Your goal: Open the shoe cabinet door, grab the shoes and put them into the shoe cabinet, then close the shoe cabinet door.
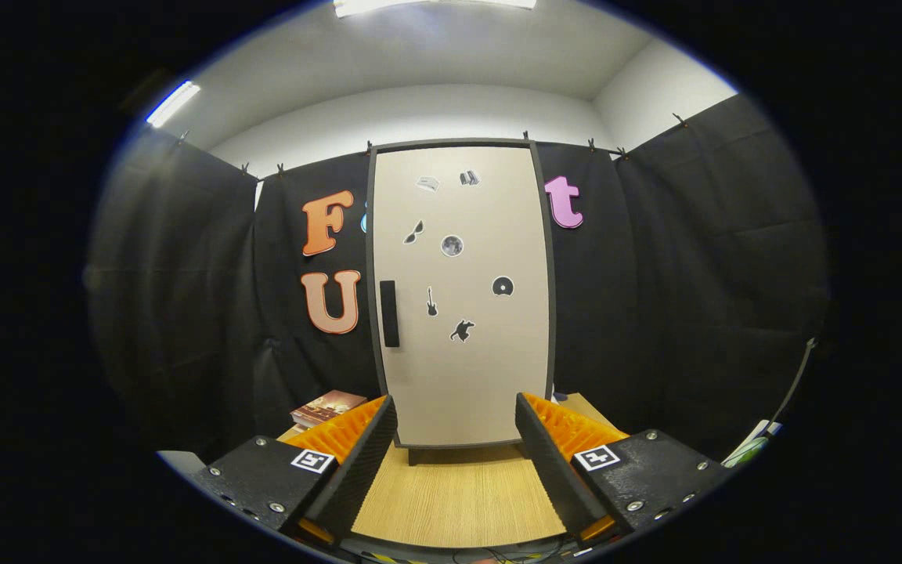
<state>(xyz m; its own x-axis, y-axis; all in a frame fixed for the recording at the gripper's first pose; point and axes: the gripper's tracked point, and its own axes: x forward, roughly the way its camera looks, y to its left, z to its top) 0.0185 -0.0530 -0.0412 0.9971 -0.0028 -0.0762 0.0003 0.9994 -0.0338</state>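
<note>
The shoe cabinet [463, 298] stands upright on a light wooden table [459, 493] with fine straight grain, directly ahead of the gripper [456, 427] and beyond its fingertips, not touching them. Its door [482, 368] is a tall, flat, matte beige panel in a thin dark frame with rounded upper corners; it is shut and faces the camera squarely, its long axis vertical. A slim dark rectangular handle [389, 313] runs vertically near the door's left edge, about mid-height. Several small cut-out stickers [452, 245] are scattered over the upper half of the panel. A short dark foot shows under the cabinet's lower left corner. The gripper's two fingers [369, 462] are spread wide apart with nothing between them but bare tabletop; their inner faces are finely ribbed, and each block behind them carries a square printed marker. The cabinet's lower edge sits framed in the gap between the fingers. To the left, behind the left finger, a book [327, 408] with a glossy cover lies flat on the table. At far right a pale object, possibly paper or packaging, is too distorted to identify. Creased black cloth hangs behind the cabinet.
</note>
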